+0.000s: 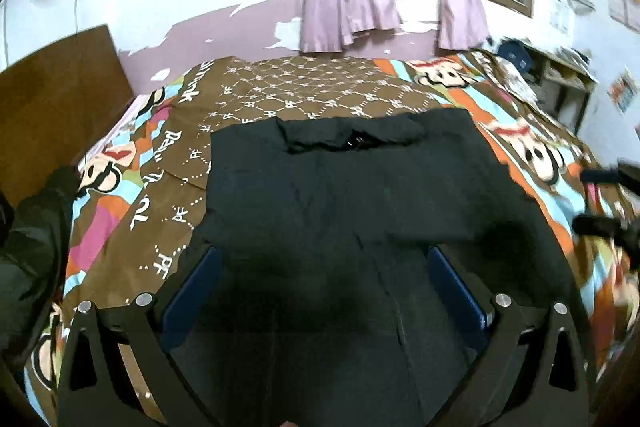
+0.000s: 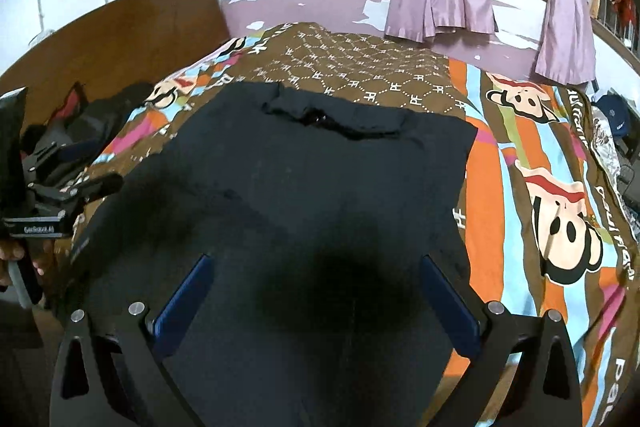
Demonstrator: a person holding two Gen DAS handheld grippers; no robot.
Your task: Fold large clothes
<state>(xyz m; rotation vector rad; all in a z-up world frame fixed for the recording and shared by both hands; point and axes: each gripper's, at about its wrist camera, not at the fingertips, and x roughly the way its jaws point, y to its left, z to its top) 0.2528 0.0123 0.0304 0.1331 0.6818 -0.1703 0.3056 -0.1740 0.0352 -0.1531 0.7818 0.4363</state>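
Left wrist view: black garment [image 1: 340,187] lies flat mid-bed on the patterned bedspread [image 1: 320,87], collar toward the far edge near the purple curtains [image 1: 348,11]. Left hand-held gripper [image 1: 324,255] and right hand-held gripper [image 2: 316,263] both hover over it, fingers spread apart, empty. Dark clothes [image 2: 80,131] heaped at the bed's left edge by the wooden headboard [image 2: 120,31].

A: What garment is shown?
B: A large black garment [image 1: 340,195], spread flat on the patterned bedcover, collar end farthest from the camera.

A: Its state?
B: The collar [image 2: 332,117] lies rumpled at the far edge; the sides appear folded inward, giving a roughly rectangular outline.
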